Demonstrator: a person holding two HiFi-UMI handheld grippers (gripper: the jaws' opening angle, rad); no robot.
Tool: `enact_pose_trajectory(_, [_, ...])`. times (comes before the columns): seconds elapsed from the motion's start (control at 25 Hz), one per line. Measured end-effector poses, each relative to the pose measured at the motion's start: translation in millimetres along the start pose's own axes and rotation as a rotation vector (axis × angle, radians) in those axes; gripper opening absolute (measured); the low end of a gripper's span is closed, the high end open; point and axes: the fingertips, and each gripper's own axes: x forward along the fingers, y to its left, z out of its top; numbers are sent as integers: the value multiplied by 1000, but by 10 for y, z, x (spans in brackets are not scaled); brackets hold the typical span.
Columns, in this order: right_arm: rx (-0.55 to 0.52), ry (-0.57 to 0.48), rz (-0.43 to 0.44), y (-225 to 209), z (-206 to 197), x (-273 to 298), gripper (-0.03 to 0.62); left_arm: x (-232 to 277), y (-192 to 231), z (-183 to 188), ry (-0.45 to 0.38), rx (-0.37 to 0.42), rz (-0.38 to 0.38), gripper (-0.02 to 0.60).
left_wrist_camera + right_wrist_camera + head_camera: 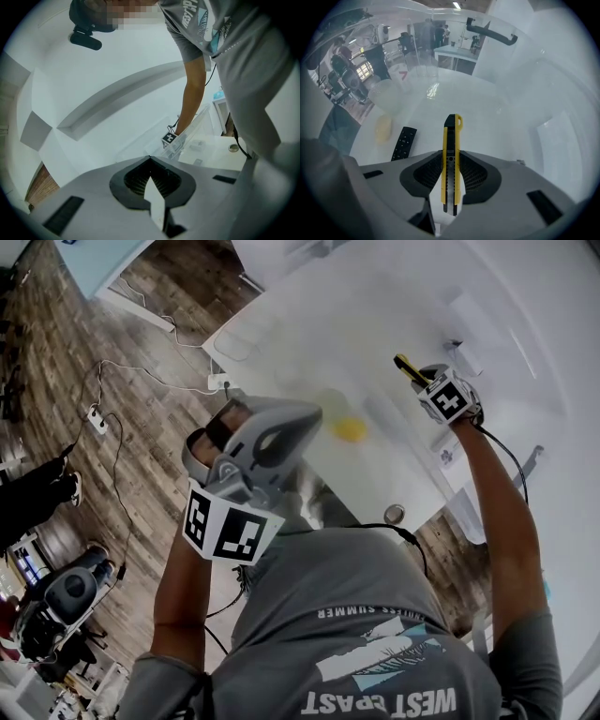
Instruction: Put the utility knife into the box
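Our right gripper (451, 154) clamps the yellow-and-black knife (451, 180) between its jaws, with the far end sticking out over the white table (501, 131). A black remote (403, 143) lies on that table. Our left gripper (150, 158) is held up off the table, jaws closed on nothing. On our grey shirt (375, 652) we read "WEST" and "SUMMER".

The utility knife (451, 159) is yellow with a black slider and tip. The remote (403, 143) is black, the worktop (497, 112) white, and the right tool (451, 176) grey with black ribbed pads (425, 176).
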Motion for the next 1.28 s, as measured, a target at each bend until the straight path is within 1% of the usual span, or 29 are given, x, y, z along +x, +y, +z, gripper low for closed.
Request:
enact_pose_trajectory(0.36, [63,44,30,10,-179,254,121,20,-31,-10,9,-7,0,8])
enact_pose_trajectory(0.68, [108,80,67,134,-309,400,123,9,-45,-24,10,-11,-2,8])
enact_pose_trajectory(1.0, [119,117,97,225,-385,480,124,-12,-44,-45,10,-13,1,8])
enact_pose_trajectory(1.16, [86,130,97,280,-391,456,124,-53,-36,-31,8,-15,2,8])
enact_pose_trajectory(1.28, [81,134,89,271,-378,436,124,-69,-31,-30,6,-15,3,8])
